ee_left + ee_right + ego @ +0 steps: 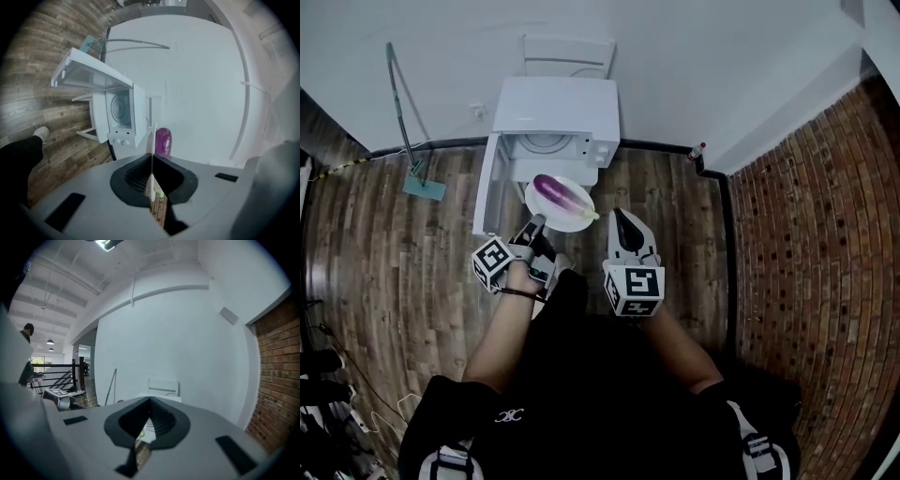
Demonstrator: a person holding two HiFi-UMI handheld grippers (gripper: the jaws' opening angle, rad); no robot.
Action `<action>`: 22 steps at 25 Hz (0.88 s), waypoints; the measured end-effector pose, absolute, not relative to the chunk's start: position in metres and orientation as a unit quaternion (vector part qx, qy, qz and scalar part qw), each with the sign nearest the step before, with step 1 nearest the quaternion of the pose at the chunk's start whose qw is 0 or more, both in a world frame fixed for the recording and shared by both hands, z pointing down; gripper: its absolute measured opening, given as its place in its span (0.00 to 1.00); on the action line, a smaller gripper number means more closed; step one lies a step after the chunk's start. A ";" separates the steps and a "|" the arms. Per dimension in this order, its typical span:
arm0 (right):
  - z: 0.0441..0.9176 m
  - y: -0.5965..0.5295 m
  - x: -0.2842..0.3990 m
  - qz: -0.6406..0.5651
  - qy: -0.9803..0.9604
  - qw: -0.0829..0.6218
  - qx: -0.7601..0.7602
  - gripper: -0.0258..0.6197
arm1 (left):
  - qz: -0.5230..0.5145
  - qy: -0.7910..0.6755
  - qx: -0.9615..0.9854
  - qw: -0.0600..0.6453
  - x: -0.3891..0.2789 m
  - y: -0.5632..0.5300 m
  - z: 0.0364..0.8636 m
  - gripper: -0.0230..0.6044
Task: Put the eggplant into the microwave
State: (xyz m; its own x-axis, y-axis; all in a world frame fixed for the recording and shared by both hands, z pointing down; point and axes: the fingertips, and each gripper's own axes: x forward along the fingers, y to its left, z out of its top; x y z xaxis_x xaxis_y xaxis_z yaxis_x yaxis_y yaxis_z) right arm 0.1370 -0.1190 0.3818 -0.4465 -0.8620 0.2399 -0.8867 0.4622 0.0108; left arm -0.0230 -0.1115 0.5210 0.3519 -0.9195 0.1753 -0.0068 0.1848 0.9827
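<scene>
A purple eggplant [561,194] lies on a white plate [572,221] held in the air just in front of the white microwave [555,112]. The microwave's door [487,185] hangs open to the left and its cavity [546,145] shows. My left gripper [536,223] is shut on the plate's near-left rim. In the left gripper view the plate's rim [153,136] runs edge-on between the jaws of the left gripper [152,157], with the eggplant [163,140] beyond and the microwave [123,110] to the left. My right gripper [621,216] is shut and empty, just right of the plate; its view shows the right gripper [150,401] with jaws together.
The microwave stands low on a wooden floor against a white wall. A long-handled mop [403,122] leans on the wall at left. A small bottle [696,152] stands by the corner, and a brick wall [825,234] runs along the right. A white chair back [567,56] rises behind the microwave.
</scene>
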 end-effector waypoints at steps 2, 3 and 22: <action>0.380 -0.148 0.132 0.056 -0.855 0.107 0.504 0.06 | -0.364 -0.438 0.532 0.626 -0.025 -0.132 0.523 0.05; 0.379 -0.162 0.128 0.056 -0.859 0.107 0.498 0.06 | -0.370 -0.435 0.531 0.626 -0.026 -0.141 0.523 0.05; 0.419 -0.303 0.032 0.094 -0.918 0.169 0.347 0.06 | -0.404 -0.486 0.468 0.617 -0.063 -0.227 0.593 0.05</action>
